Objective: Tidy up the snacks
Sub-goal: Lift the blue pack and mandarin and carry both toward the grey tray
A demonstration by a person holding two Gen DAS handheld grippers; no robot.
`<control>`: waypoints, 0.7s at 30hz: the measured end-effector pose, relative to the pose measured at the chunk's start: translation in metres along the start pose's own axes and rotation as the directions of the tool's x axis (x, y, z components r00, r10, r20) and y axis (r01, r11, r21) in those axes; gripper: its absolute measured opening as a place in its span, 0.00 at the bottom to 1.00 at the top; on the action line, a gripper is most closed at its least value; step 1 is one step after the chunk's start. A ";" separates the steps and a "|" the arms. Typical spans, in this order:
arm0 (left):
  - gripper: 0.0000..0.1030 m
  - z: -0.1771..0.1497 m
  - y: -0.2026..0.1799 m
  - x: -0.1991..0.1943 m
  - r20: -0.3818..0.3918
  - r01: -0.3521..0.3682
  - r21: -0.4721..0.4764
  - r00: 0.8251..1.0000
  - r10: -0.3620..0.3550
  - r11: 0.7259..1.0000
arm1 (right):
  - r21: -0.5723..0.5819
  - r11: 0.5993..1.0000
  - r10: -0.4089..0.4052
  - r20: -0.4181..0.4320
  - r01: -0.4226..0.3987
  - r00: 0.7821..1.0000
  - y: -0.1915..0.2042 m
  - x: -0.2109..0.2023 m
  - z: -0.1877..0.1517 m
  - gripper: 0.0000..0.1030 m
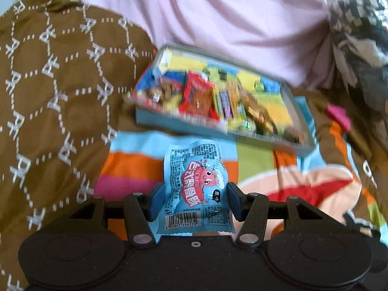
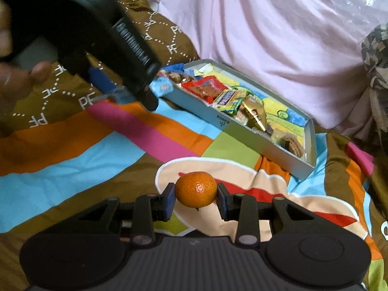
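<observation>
On the far left the brown patterned blanket (image 1: 48,77) humps up and rolls down onto the striped bedspread (image 2: 72,150), which lies fairly flat and bare across the near side, leaving plenty of room to move there.

The left gripper (image 1: 194,194) has its jaws pinching a light blue snack packet (image 1: 196,189) by the sides, barcode end nearest the camera, top end sticking forward beyond the fingers. From the right wrist view that same left gripper (image 2: 135,89) reaches in from the upper left, held by a hand (image 2: 14,72), with its tip close to the near left corner of the box; a bit of the blue packet (image 2: 162,87) peeks out at that corner, and I cannot tell whether it touches the rim.

The grey box (image 2: 254,143) sits slantwise on the bedspread, its long near wall facing us and its far side against the pink sheet (image 2: 278,36). Its left half is crowded with wrapped snacks (image 2: 218,92); towards the right end the printed floor shows more bare space.

Nearer us, the right gripper (image 2: 196,195) has its jaws closed on a small orange (image 2: 196,189), pads pressing either side, held above the bedspread, well short of the box's near wall.

At the far right a dark patterned cloth (image 2: 375,55) bunches at the edge.
</observation>
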State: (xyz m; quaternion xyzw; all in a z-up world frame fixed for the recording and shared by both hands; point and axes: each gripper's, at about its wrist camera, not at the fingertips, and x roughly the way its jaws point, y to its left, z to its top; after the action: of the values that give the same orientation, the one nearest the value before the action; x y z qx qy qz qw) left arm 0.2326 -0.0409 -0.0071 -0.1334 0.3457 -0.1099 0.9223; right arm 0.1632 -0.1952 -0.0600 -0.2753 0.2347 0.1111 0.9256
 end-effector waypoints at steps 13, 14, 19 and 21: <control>0.55 0.073 0.008 0.043 0.131 0.005 0.017 0.991 -0.008 1.000 | 0.104 0.993 -0.081 0.163 0.064 0.983 -0.023 0.030 0.046 0.39; 0.55 0.078 0.010 0.048 0.140 0.003 0.016 0.990 -0.005 1.000 | 0.118 0.990 -0.093 0.178 0.072 0.980 -0.026 0.034 0.052 0.39; 0.55 0.097 0.021 0.073 0.131 0.010 -0.018 0.991 -0.008 1.000 | 0.210 0.973 -0.138 0.188 0.097 0.973 -0.047 0.058 0.073 0.39; 0.55 0.102 0.024 0.082 0.148 0.015 -0.025 0.989 -0.011 1.000 | 0.243 0.963 -0.157 0.174 0.112 0.972 -0.054 0.068 0.076 0.39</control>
State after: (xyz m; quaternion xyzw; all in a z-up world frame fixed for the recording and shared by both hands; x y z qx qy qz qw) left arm 0.3635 -0.0246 0.0094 -0.1554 0.2768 -0.1011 0.9429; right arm 0.2687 -0.1924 -0.0131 -0.1688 0.1366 0.0456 0.9751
